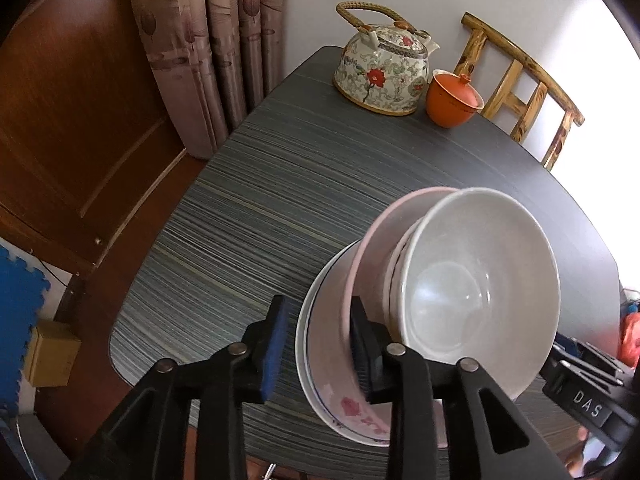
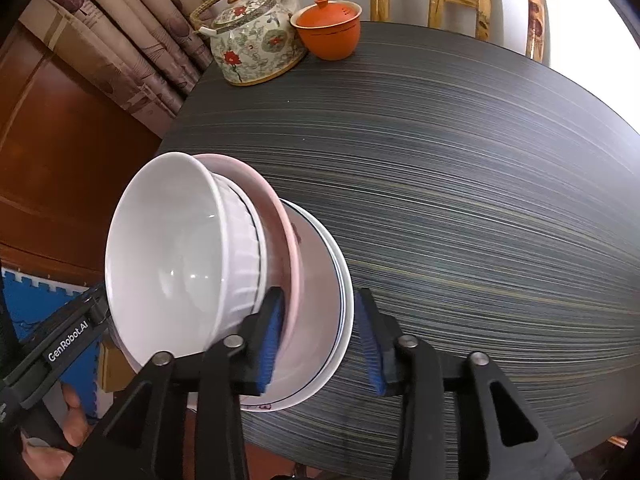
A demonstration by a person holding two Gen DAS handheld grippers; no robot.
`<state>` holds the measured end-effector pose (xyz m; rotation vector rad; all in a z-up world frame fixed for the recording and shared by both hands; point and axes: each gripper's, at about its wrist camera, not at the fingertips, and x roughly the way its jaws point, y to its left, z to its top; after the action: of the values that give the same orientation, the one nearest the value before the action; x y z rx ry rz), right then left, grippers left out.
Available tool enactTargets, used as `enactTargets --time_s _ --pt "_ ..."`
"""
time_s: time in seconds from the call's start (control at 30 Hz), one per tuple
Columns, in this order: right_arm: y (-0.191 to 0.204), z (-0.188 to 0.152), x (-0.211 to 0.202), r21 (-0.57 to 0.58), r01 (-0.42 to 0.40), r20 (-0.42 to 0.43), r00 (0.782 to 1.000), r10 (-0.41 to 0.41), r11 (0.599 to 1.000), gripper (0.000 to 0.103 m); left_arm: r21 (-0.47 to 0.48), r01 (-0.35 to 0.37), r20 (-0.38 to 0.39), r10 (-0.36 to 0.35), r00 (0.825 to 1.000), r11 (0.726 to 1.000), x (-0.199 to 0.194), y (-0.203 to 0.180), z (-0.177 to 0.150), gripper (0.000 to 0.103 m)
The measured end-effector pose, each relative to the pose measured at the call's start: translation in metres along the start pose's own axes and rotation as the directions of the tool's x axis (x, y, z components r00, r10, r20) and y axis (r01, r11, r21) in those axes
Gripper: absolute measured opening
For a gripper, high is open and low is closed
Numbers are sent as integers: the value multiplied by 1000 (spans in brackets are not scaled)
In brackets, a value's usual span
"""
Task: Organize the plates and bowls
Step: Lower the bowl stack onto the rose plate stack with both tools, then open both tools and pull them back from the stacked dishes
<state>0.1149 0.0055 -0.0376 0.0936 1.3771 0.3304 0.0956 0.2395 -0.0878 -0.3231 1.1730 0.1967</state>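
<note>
A stack of dishes sits at the near part of the dark striped table (image 1: 280,184): a white plate with a blue rim line (image 1: 316,364) at the bottom, a pink plate (image 1: 372,248) on it, and nested white bowls (image 1: 480,280) on top. My left gripper (image 1: 320,344) is open, its fingers straddling the rims of both plates. In the right wrist view the same white plate (image 2: 328,344), pink plate (image 2: 280,224) and ribbed white bowls (image 2: 176,256) show. My right gripper (image 2: 320,344) is open, straddling the plate rims from the opposite side.
A floral teapot (image 1: 380,68) with a wicker handle and an orange lidded cup (image 1: 452,100) stand at the table's far edge. A wooden chair (image 1: 520,88) is behind them. Curtains (image 1: 208,48) and a wooden door (image 1: 72,120) are to the left.
</note>
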Motion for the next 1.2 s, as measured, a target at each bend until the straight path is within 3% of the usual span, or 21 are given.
enactTargets --time_s 0.27,0.47,0.77,0.9,1.2 --pt "-9 -6 -1 13 4 15 1000 -5 1000 60 12 -19 24 19 1000 1000 -9 3 -6 42" --pt "-15 -14 -8 20 -20 34 999 19 1000 71 12 -10 46 10 999 1000 -19 5 -15 47" --pt "-16 -28 -25 -18 -15 92 996 17 1000 81 18 -24 85 23 996 1000 -37 5 -35 54" --pt "-18 -38 -35 -35 -14 127 992 18 999 83 28 -75 117 71 991 997 -48 3 -47 54" --pt "-19 -66 -45 -64 -26 166 985 36 998 92 11 -104 112 102 988 995 -51 14 -77 54"
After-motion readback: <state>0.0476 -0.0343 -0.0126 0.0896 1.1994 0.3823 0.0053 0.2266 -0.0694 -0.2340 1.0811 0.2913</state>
